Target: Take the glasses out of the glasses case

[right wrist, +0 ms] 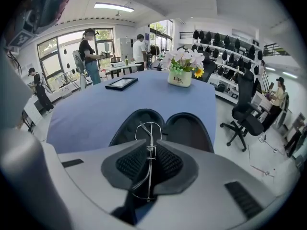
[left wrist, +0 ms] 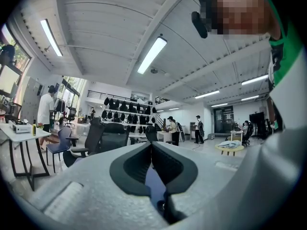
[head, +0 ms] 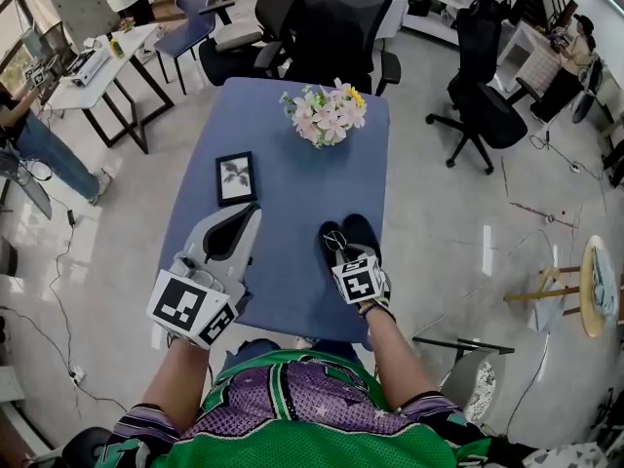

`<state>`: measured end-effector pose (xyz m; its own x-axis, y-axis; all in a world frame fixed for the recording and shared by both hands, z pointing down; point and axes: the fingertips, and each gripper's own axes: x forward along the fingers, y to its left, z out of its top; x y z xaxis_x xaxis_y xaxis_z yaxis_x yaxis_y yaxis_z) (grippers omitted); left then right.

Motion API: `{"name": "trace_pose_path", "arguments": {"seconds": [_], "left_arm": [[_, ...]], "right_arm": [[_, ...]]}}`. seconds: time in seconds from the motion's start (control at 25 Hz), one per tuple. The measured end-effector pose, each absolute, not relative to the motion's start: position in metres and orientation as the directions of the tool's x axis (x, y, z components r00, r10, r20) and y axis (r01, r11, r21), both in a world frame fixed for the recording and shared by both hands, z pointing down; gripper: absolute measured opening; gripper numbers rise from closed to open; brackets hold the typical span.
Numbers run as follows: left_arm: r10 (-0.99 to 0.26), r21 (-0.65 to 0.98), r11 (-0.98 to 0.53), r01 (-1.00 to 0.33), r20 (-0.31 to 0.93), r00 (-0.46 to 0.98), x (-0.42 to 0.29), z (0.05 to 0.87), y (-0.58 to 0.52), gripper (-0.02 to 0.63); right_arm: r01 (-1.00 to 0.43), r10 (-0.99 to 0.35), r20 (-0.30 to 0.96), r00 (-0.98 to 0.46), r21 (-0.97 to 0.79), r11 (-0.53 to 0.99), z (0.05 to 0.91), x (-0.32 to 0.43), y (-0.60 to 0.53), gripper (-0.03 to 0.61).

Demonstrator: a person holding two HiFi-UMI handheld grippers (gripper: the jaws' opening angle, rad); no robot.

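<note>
Left gripper [head: 252,213], over the table's [head: 292,164] near-left corner: jaws pressed together, empty. Right gripper [right wrist: 150,150] pinches the glasses [right wrist: 148,128] at the open glasses case [right wrist: 189,131] by the near edge.

Thin wire glasses [right wrist: 146,145], pinched upright on edge, just above open black case [right wrist: 188,131] lying at table's [head: 292,164] near edge.

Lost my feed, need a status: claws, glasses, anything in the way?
Right claw shut on glasses, at the open case. Left claw shut, empty. Nothing in the way.
</note>
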<state>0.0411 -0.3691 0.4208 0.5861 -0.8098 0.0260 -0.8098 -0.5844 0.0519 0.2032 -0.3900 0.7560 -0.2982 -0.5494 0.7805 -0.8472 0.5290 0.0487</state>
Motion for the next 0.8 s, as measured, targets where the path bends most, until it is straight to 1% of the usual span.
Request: {"name": "trace_pose_path", "arguments": {"seconds": [0.4, 0.6, 0.8], "left_arm": [[-0.807, 0.053, -0.588, -0.807, 0.02, 0.59, 0.0391, 0.4179, -0.3633, 0.015], [-0.798, 0.054, -0.6, -0.798, 0.02, 0.602, 0.0414, 0.4155, -0.3619, 0.015], [-0.795, 0.051, -0.605, -0.795, 0.016, 0.606, 0.0434, 0.4124, -0.36, 0.015]], "right_arm": [[-0.851, -0.547, 0.775, -0.317, 0.022, 0.525, 0.7543, 0.2046, -0.3907, 0.052], [-0.852, -0.542, 0.78, -0.313, 0.022, 0.523, 0.7541, 0.2066, -0.3917, 0.021], [-0.846, -0.536, 0.789, -0.302, 0.038, 0.532, 0.7529, 0.2078, -0.3902, 0.008]]}}
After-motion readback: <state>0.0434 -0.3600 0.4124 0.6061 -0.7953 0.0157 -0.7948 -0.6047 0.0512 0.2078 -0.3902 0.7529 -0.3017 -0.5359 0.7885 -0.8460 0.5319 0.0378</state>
